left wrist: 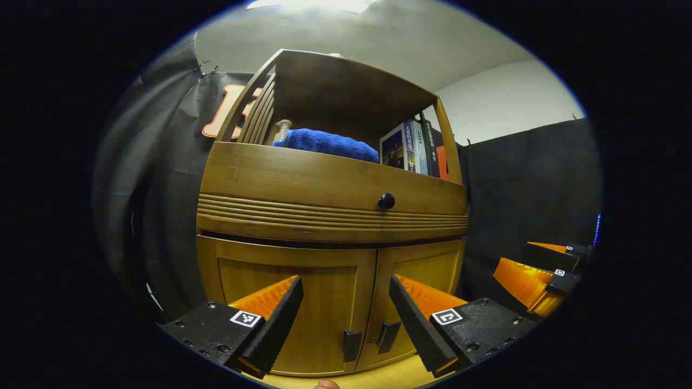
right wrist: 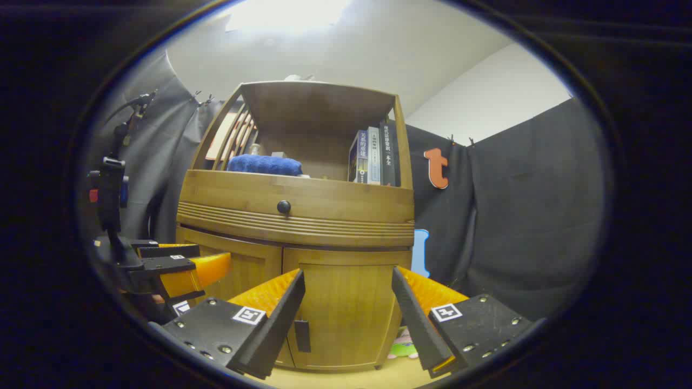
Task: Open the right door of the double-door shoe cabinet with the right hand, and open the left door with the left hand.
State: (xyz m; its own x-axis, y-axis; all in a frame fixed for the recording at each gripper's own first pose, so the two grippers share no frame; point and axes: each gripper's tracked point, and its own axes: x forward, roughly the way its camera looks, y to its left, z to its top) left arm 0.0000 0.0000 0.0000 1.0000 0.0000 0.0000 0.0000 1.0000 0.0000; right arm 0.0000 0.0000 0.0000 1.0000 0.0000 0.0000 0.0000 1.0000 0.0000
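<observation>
Both jaws apart, empty — left door [left wrist: 303,308] | right door [right wrist: 346,313] ahead, closed, untouched

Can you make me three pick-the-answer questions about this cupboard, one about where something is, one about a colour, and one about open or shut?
1. Where is the towel?
A. on the open shelf above the drawer
B. on the floor
C. hanging on a door

2. What colour is the towel?
A. red
B. blue
C. white

3. How are the two doors of the shoe cabinet?
A. both wide open
B. one taken off
C. both shut

Answers:
1 A, it lies on the shelf beside the books, above the drawer knob.
2 B, it shows blue in both gripper views.
3 C, the left door and right door sit flush, handles side by side at the seam. The left gripper and right gripper are open in front of them.
</observation>
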